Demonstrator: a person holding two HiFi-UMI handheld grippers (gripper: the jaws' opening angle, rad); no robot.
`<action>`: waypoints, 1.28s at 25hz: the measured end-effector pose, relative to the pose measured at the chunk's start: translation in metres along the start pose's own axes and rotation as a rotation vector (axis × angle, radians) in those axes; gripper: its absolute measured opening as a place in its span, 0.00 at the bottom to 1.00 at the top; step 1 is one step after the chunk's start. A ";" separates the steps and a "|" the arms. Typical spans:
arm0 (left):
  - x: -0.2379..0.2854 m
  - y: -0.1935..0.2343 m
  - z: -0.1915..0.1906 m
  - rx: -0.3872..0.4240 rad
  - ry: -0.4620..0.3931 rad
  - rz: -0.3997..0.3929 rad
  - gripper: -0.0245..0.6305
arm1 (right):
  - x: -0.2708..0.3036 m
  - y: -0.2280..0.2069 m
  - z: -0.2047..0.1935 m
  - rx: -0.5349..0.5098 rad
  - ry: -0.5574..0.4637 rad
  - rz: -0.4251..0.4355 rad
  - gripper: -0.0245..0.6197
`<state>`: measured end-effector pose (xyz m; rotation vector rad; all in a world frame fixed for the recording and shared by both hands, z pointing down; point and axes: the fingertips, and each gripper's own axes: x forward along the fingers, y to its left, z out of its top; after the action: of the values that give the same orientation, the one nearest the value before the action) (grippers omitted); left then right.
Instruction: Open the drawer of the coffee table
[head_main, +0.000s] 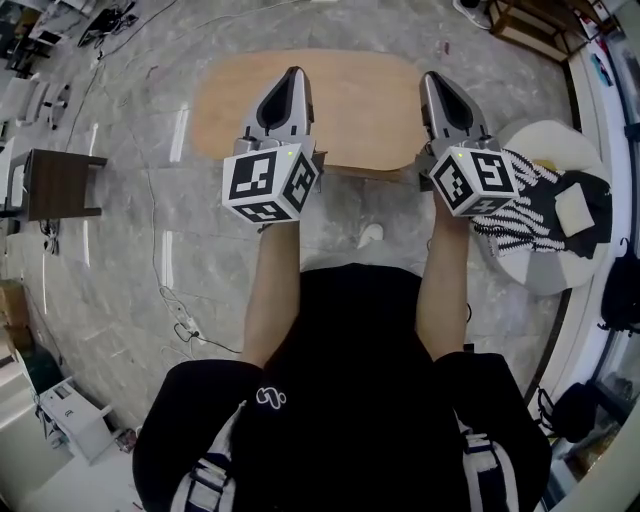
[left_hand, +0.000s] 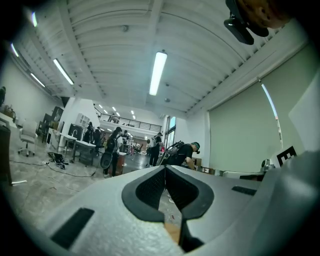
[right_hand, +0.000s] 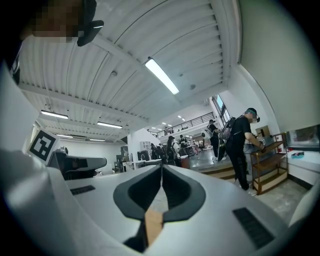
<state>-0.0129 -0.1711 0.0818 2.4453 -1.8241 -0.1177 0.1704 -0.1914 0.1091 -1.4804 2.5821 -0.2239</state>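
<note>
The coffee table (head_main: 350, 100) has a light wooden oval top and stands on the marble floor just ahead of me in the head view. I cannot make out a drawer front; only the near edge (head_main: 368, 172) shows, as a darker strip. My left gripper (head_main: 294, 72) is held level above the left part of the top, jaws shut and empty. My right gripper (head_main: 432, 77) hovers over the right part, also shut and empty. In the left gripper view the left gripper (left_hand: 165, 167) has its pads meeting, and so does the right gripper (right_hand: 161, 166) in its own view. Both look out across the hall.
A small dark wooden stool (head_main: 55, 183) stands on the floor at the left. At the right is a round white table (head_main: 552, 275) with a black-and-white striped cloth (head_main: 525, 215). Cables (head_main: 185, 320) trail over the floor. A wooden shelf (head_main: 530, 25) is far right. People stand far off.
</note>
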 end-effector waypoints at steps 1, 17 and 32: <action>0.007 0.000 0.000 0.002 0.001 0.002 0.05 | 0.005 -0.004 0.002 0.000 -0.002 0.005 0.06; 0.052 0.061 -0.013 0.009 0.086 0.029 0.05 | 0.084 -0.003 -0.029 0.068 0.069 0.044 0.06; 0.040 0.128 -0.165 -0.067 0.358 0.059 0.05 | 0.058 -0.031 -0.164 0.111 0.321 -0.113 0.06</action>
<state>-0.1044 -0.2414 0.2602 2.1911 -1.7012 0.2437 0.1335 -0.2489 0.2723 -1.6705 2.6689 -0.6581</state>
